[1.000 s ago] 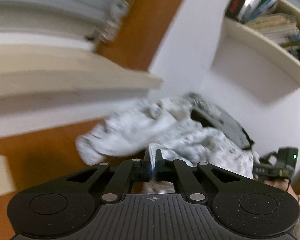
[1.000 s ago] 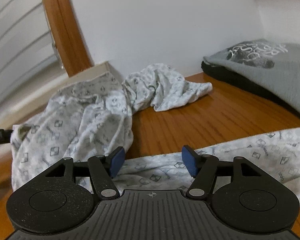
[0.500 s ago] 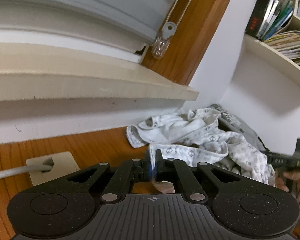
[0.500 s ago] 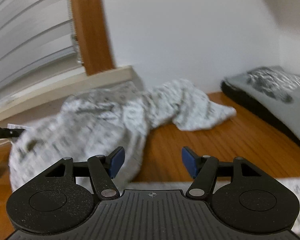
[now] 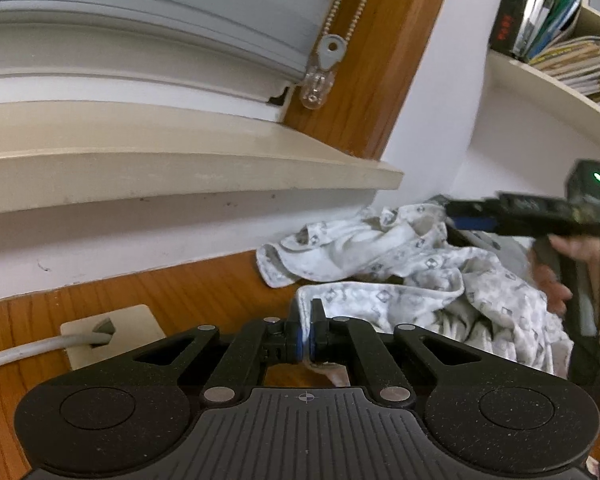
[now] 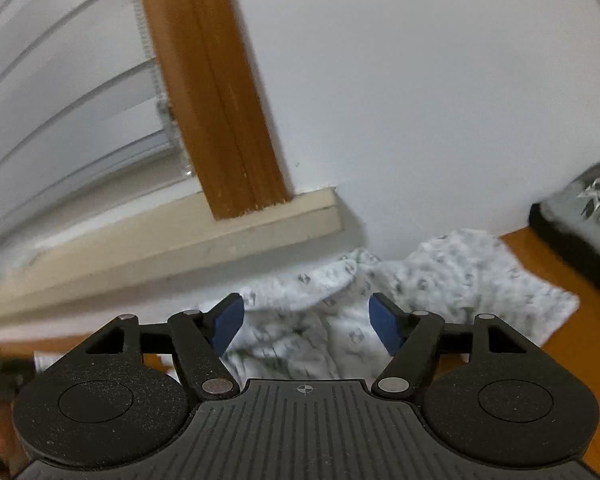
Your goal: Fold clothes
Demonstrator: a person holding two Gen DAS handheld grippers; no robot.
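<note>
Only leftward: pinched garment (image 5: 380, 292) hem.

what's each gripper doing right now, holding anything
Left gripper: closed on an edge of the white patterned garment.
Right gripper: jaws opening, nothing gripped; the garment only lies beyond them.

Soft, even indoor light; fisheye bending at edges; right wrist view motion-blurred.

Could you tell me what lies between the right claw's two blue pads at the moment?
Nothing is gripped. In the right wrist view the right claw is opening, with only air between its pads; the patterned white garment lies beyond, on the wooden surface.
</note>
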